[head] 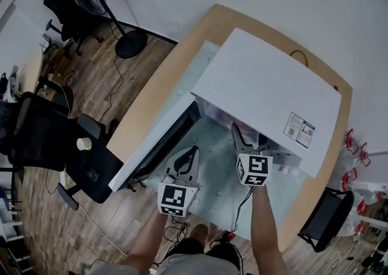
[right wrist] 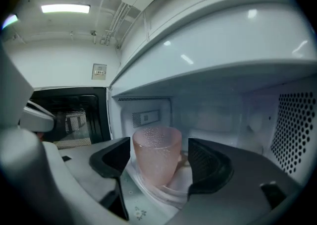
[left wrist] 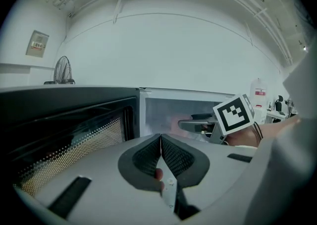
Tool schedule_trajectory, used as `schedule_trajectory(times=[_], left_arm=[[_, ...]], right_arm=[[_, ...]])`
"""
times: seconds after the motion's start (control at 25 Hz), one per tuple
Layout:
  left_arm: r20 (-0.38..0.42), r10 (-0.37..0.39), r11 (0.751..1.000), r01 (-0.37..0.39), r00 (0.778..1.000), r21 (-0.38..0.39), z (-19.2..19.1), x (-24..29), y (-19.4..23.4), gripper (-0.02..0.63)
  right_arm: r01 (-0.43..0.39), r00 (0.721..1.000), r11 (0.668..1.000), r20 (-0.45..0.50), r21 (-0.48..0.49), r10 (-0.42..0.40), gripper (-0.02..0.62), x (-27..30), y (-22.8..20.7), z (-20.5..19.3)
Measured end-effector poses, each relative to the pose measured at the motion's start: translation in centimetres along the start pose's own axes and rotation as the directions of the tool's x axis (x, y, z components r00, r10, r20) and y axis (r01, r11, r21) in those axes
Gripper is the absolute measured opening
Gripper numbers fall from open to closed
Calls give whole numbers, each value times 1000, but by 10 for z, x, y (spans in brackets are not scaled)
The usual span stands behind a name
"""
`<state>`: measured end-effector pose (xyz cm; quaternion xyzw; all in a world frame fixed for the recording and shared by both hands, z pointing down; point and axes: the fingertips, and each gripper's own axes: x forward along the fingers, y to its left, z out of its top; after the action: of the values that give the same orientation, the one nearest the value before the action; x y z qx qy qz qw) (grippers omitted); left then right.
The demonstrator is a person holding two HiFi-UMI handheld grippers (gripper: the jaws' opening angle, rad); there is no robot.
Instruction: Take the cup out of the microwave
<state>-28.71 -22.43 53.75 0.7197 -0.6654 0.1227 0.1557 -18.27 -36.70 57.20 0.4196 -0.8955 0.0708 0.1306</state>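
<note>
A pink, dimpled translucent cup (right wrist: pixel 157 152) stands upright on the glass turntable (right wrist: pixel 148 188) inside the white microwave (head: pixel 260 86). My right gripper (right wrist: pixel 161 158) reaches into the cavity, open, with one pad on each side of the cup and a small gap to each. From the head view the cup is hidden under the microwave's top, and only the right gripper (head: pixel 245 135) shows at the opening. The door (head: pixel 160 143) is swung open to the left. In front of the door my left gripper (left wrist: pixel 161 148) hangs shut with nothing between its pads, also visible from above as the left gripper (head: pixel 191 150).
The microwave stands on a patterned mat (head: pixel 212 174) on a wooden table (head: pixel 151 86). The open door's dark window (left wrist: pixel 64 125) fills the left gripper view's left side. On the floor are a black office chair (head: pixel 54 140), a fan (head: pixel 91 1) and another chair (head: pixel 324 219).
</note>
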Motion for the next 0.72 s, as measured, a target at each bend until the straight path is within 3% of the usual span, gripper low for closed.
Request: schedule_trajectory(times=[0.72], left_arm=[[-14, 33, 999, -33, 999, 1, -2, 0, 7, 25]], right_arm=[[-16, 1000, 1000, 0, -13, 16, 337, 10, 1, -2]])
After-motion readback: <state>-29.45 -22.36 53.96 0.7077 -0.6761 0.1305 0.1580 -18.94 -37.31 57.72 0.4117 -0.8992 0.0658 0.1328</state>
